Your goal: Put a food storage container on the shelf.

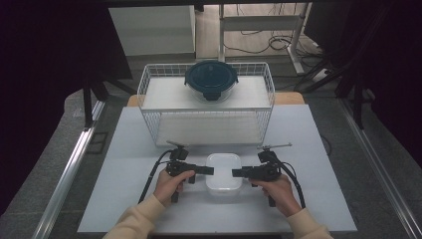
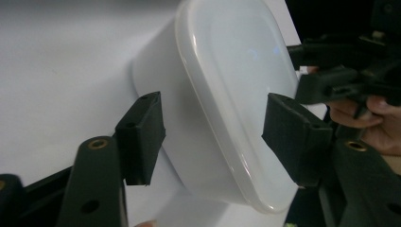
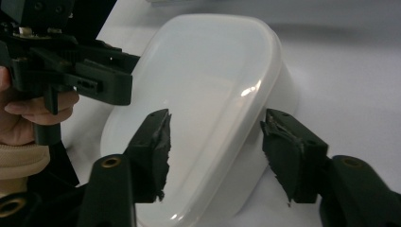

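Dark curtains stood on both sides of a pale grey bench (image 1: 129, 164). On its near middle lay a white lidded box (image 1: 224, 173), closed with its white lid. The left claw (image 1: 206, 170) came to the box from the left and the right claw (image 1: 238, 173) from the right, each held by a hand.

From above, the tips seemed to touch the box. The left gripper view showed more: the left claw (image 2: 210, 135) had its jaws on both sides of the box (image 2: 222, 94), open, with a gap at each pad. The right gripper view showed the right claw (image 3: 215, 151) the same way, open around the box edge (image 3: 208, 94).

At the far side stood a white wire basket (image 1: 149, 94). On its upper level sat a round bowl with a dark lid (image 1: 211, 78); what it held could not be seen.
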`<state>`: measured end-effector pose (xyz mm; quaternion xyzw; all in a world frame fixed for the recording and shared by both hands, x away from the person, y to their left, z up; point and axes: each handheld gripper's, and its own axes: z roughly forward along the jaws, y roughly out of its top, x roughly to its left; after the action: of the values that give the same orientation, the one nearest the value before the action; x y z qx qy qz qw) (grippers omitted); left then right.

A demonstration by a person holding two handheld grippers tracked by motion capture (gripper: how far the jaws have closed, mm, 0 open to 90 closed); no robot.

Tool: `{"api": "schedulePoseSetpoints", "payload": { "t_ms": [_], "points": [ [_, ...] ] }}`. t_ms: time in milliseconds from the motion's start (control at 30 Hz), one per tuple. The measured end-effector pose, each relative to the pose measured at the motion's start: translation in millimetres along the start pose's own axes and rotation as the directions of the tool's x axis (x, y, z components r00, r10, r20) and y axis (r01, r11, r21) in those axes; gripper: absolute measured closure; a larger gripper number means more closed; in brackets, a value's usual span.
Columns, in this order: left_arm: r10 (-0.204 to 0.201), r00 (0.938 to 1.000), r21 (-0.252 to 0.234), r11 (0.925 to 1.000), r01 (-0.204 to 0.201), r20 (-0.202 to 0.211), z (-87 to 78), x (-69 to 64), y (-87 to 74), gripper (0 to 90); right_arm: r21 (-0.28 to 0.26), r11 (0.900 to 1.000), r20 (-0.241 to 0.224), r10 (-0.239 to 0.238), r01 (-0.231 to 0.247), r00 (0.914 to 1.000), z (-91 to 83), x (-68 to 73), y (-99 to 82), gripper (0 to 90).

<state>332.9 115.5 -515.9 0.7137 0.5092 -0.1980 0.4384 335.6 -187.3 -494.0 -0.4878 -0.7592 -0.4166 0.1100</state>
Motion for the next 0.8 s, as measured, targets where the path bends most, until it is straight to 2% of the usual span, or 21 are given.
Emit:
{"api": "schedulePoseSetpoints", "payload": {
  "t_ms": [133, 267, 333, 367, 467, 633, 800],
  "points": [
    [-0.03, 0.9991, -0.005, 0.9995, 0.031, 0.031, -0.2, 1.6, -4.8, 43.4, -0.012, 0.9996, -0.026, 0.026, -0.026, 0.9993, -2.3, -4.4, -2.6, 51.8],
    [-0.042, 0.998, -0.026, 0.9987, 0.044, 0.048, -5.8, 3.3, -5.4, 54.7, -0.032, 0.9984, -0.032, 0.046, -0.047, 0.9984, -7.8, -5.4, -2.9, 63.2],
    [-0.037, 0.9983, -0.042, 0.9983, 0.039, 0.045, -9.0, 1.5, -6.2, 60.1, -0.026, 0.9978, -0.042, 0.06, -0.062, 0.9973, -9.4, -6.9, -3.5, 64.5],
    [-0.034, 0.9984, -0.048, 0.9982, 0.036, 0.044, -9.9, 0.9, -6.6, 63.8, -0.029, 0.9963, -0.064, 0.079, -0.081, 0.9948, -10.5, -9.2, -4.6, 66.5],
    [-0.02, 0.9984, -0.05, 0.9985, 0.023, 0.053, -13.9, -0.7, -8.3, 67.9, -0.032, 0.9942, -0.094, 0.1, -0.103, 0.9906, -13.4, -10.7, -6.4, 69.0],
    [-0.017, 0.9969, -0.065, 0.9976, 0.022, 0.077, -19.6, -1.9, -11.7, 73.2, -0.037, 0.9929, -0.119, 0.108, -0.113, 0.987, -17.9, -9.1, -9.5, 72.4],
    [0.002, 0.9973, -0.083, 0.9965, 0.004, 0.073, -25.5, -4.3, -12.6, 76.5, -0.05, 0.9937, -0.149, 0.092, -0.1, 0.9846, -22.9, -5.9, -9.1, 77.6]
  ]
}}
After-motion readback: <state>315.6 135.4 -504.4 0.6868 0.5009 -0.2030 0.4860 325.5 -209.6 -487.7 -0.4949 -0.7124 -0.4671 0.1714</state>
